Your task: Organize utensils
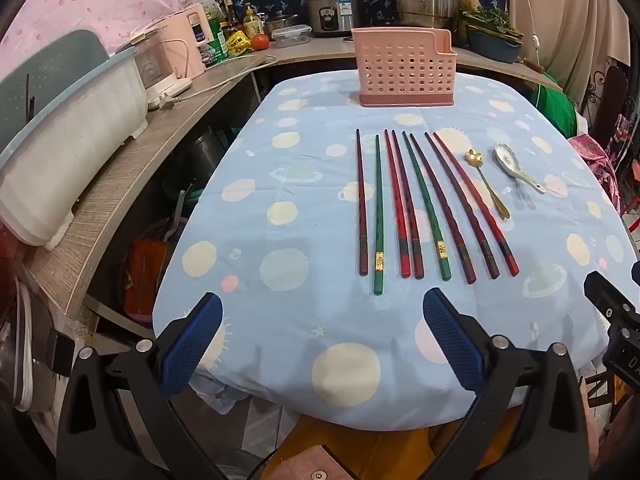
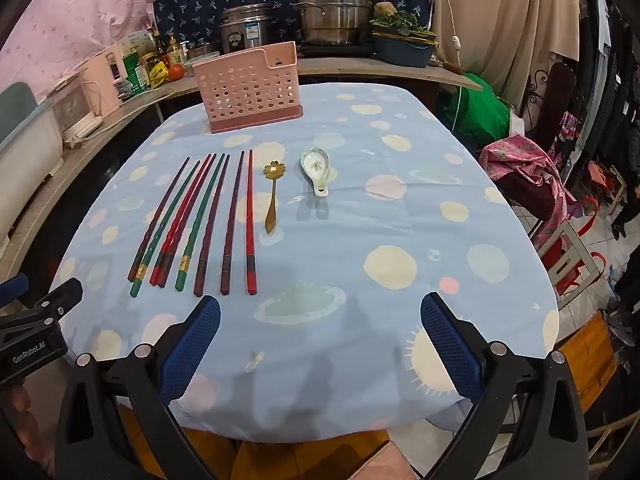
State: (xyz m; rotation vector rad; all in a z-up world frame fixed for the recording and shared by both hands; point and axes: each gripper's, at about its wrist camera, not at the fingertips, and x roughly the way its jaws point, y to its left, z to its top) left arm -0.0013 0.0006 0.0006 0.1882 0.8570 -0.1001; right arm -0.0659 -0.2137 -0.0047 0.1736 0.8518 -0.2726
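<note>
We hold the left gripper and right gripper wide apart, empty, above the table's near edge; chopsticks, two spoons lie mid-table before the pink holder.

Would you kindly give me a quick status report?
Left gripper and right gripper open, empty. Chopsticks and both spoons on cloth; pink holder unfilled. Nothing obstructing.

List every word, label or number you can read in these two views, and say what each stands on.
"GenRobot.AI": on the left gripper body, in the right wrist view.
Rice cooker label: too blurred to read.
Bottle and packet labels on the counter: too small to read.
</note>
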